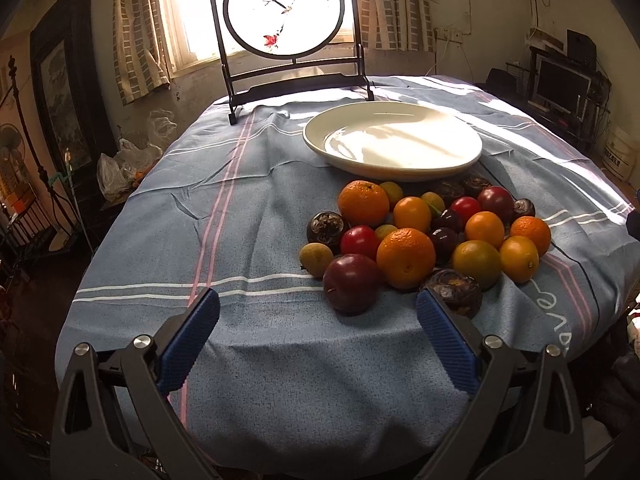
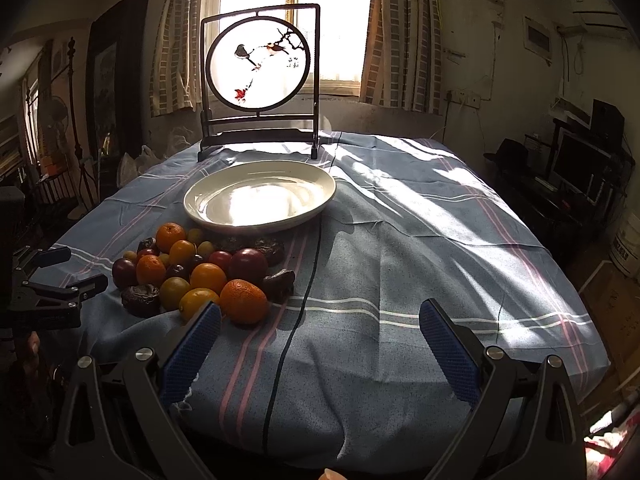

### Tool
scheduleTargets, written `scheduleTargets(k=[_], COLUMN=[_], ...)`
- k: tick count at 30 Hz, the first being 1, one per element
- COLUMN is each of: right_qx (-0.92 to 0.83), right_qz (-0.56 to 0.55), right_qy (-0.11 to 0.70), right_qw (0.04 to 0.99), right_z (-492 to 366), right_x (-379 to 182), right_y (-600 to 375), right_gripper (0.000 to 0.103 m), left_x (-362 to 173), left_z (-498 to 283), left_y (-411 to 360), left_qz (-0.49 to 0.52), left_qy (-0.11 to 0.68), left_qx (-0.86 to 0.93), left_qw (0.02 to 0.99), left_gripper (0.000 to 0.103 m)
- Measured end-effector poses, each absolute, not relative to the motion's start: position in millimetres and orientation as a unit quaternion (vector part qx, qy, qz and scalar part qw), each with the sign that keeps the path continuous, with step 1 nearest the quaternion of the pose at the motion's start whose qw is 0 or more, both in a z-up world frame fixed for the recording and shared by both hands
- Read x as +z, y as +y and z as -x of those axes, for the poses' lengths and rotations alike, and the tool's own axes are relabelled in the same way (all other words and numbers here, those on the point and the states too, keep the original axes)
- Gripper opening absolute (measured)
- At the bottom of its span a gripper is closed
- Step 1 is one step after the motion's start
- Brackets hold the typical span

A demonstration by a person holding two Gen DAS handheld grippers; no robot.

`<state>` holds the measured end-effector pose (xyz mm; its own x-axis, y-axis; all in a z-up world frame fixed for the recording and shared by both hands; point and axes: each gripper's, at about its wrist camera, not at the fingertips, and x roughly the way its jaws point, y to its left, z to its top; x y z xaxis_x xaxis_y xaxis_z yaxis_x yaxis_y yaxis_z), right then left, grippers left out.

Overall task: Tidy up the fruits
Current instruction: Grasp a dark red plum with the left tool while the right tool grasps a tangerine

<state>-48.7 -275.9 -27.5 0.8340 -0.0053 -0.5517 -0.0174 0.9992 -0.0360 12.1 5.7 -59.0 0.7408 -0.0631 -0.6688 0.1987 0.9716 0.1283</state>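
Progress nil as far as the views show: every fruit lies on the cloth, none on the plate. Left gripper (image 1: 318,312) hovers over the near edge of the table, jaws spread wide, nothing between them; right gripper (image 2: 320,328) likewise wide apart and empty, over the near edge further right. Nearest to the left gripper: a dark red plum (image 1: 352,283), just ahead and slightly right of centre between the fingers, and a dark wrinkled fruit (image 1: 454,290) just beyond the right fingertip. Behind these the fruit pile (image 1: 424,232), touching one another: oranges, smaller yellow-green ones, red plums, more dark wrinkled ones. From the right wrist view the pile sits ahead-left, an orange (image 2: 243,301) just beyond the left fingertip. Plate (image 1: 320,140), white and bare, stands directly behind the pile, its near rim just over the rearmost fruits. Framed bird screen (image 1: 284,12) stands at the far edge. Judgement: all transfers remain; the plum looks the easiest first pick.
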Motion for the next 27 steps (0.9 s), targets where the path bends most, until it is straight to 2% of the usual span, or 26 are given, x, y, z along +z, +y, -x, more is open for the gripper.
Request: scheduleTargets(k=[2,4,15,16,17,22,27], right_qx=[0.003,0.002,0.006,0.013,0.022,0.066,0.105], right_qz=[0.021,0.022,0.018,0.017,0.015,0.023,0.013], right_qy=[0.29,0.291,0.309,0.311,0.313,0.342,0.357], right_qw=[0.957,0.956,0.951,0.95,0.949,0.937,0.928], right_z=[48,47,38,36,35,22,8], right_x=[-27,-27,-37,-39,-41,-58,-73], right_y=[-275,-275,-277,-276,-276,-265,-257], right_gripper=[0.099,0.099,0.099,0.099,0.099,0.085,0.082], left_x=[-65,-75,-95,-94,-91,-84,-84], left_z=[-20,-30,-51,-48,-45,-36,-37], left_y=[2,3,6,6,7,4,9], left_qz=[-0.107,-0.097,-0.051,-0.046,-0.042,-0.046,-0.032], left_qy=[0.365,0.387,0.406,0.4,0.393,0.366,0.366], left_qx=[-0.076,-0.089,-0.132,-0.137,-0.146,-0.156,-0.156], left_qw=[0.922,0.913,0.903,0.905,0.907,0.916,0.917], left_gripper=[0.068,0.057,0.055,0.051,0.041,0.037,0.037])
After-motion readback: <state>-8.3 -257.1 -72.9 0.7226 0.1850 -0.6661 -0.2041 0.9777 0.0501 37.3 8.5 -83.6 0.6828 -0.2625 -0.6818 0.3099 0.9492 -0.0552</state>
